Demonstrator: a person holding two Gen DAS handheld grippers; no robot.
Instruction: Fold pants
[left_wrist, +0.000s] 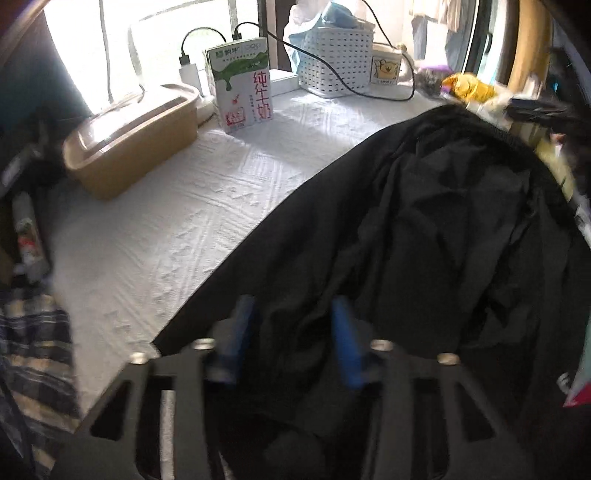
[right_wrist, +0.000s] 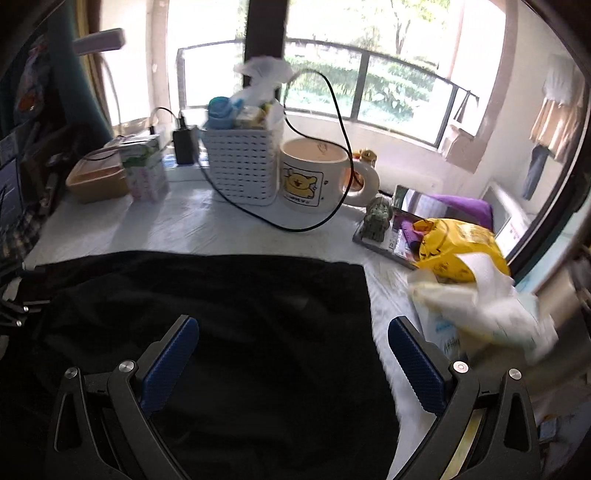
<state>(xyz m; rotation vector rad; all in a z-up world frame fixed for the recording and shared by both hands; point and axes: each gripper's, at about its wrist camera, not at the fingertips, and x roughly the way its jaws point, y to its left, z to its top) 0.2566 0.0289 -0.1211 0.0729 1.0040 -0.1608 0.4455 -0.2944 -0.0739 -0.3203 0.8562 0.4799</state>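
Note:
Black pants (left_wrist: 424, 221) lie spread and wrinkled on a white textured cloth (left_wrist: 166, 229); in the right wrist view the pants (right_wrist: 221, 314) fill the near half of the table. My left gripper (left_wrist: 291, 325) hovers over the near edge of the pants, its blue pads (left_wrist: 345, 343) partly apart with bunched black fabric between them; whether it grips is unclear. My right gripper (right_wrist: 293, 339) is wide open above the pants' right edge, holding nothing.
Along the back stand a tan lidded box (left_wrist: 133, 144), a milk carton (left_wrist: 242, 85), a white basket (right_wrist: 242, 168), a bear mug (right_wrist: 314, 177) and black cables (right_wrist: 332, 129). A yellow bag (right_wrist: 458, 247) and tissue pack (right_wrist: 480, 314) sit right.

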